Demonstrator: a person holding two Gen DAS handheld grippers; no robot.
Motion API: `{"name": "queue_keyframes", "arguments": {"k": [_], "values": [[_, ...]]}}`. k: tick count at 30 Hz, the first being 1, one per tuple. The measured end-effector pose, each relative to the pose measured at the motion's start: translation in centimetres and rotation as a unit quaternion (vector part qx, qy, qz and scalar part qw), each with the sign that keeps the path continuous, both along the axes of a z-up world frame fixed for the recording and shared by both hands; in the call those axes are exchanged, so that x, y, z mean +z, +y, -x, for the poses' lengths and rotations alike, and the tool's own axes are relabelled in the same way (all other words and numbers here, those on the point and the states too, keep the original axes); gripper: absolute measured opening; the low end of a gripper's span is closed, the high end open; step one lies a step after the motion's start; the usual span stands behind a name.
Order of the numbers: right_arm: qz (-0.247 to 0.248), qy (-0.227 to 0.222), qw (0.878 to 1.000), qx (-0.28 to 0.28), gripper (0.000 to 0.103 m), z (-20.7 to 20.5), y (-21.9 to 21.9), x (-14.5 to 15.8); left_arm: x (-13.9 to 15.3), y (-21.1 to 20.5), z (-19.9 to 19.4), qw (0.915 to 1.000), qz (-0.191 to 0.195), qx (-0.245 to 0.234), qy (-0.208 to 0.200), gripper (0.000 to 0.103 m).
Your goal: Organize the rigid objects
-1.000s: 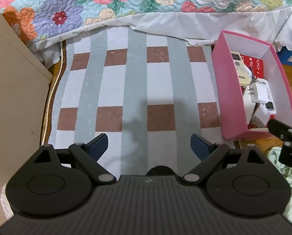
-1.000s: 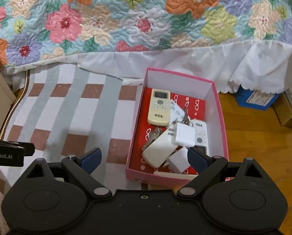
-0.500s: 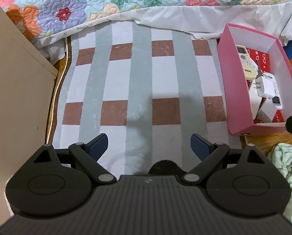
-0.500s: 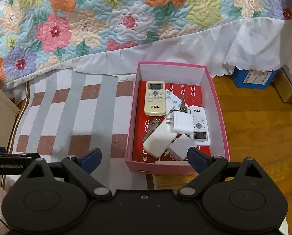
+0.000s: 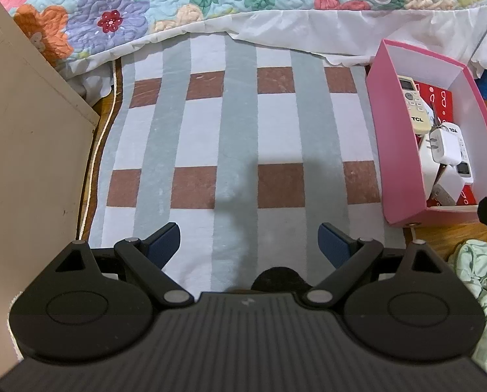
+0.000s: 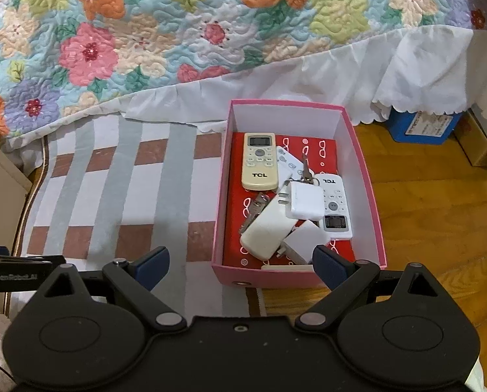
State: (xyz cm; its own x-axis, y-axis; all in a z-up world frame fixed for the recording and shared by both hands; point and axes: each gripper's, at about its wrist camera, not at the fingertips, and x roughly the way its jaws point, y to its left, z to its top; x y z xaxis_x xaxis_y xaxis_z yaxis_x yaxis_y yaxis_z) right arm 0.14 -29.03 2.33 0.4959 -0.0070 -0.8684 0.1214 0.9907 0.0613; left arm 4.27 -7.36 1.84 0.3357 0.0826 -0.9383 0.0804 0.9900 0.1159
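A pink box [image 6: 219, 196] stands on the floor at the rug's right edge; it also shows in the left wrist view [image 5: 379, 143]. Inside lie a cream TCL remote [image 6: 259, 161], a white remote [image 6: 334, 205], white chargers [image 6: 303, 199] and keys [image 6: 254, 207]. My right gripper [image 6: 241, 269] is open and empty, above the box's near end. My left gripper [image 5: 249, 243] is open and empty over the striped rug [image 5: 236, 150], left of the box.
A bed with a floral quilt [image 6: 178, 26] and white skirt runs along the back. A beige cabinet [image 5: 24, 150] stands at the left. A blue box [image 6: 419, 124] lies on the wood floor at the right. Green cloth [image 5: 481, 281] lies near the right.
Both grippers have pulled back and up from the box, so more rug and floor show. Both stay open. The things in the box have not moved.
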Motion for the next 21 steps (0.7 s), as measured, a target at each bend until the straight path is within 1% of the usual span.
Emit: {"name": "queue_keyframes", "arguments": {"k": [4,12,18,21], "values": [[0.001,0.006,1.000,0.001,0.097,-0.1,-0.1,-0.2,0.0,0.1,0.0,1.0000,-0.004,-0.001,0.000,0.092],[-0.006,0.009,1.000,0.009,0.097,-0.1,0.1,-0.2,0.0,0.4,0.0,1.0000,0.003,0.001,-0.003,0.092],[0.001,0.014,1.000,0.015,0.097,-0.1,0.7,-0.4,-0.1,1.0,0.0,0.9997,0.009,0.022,-0.004,0.092],[0.002,0.015,1.000,0.017,0.097,-0.2,0.9,-0.5,-0.2,1.2,0.0,0.9997,0.008,0.022,-0.002,0.092]]}}
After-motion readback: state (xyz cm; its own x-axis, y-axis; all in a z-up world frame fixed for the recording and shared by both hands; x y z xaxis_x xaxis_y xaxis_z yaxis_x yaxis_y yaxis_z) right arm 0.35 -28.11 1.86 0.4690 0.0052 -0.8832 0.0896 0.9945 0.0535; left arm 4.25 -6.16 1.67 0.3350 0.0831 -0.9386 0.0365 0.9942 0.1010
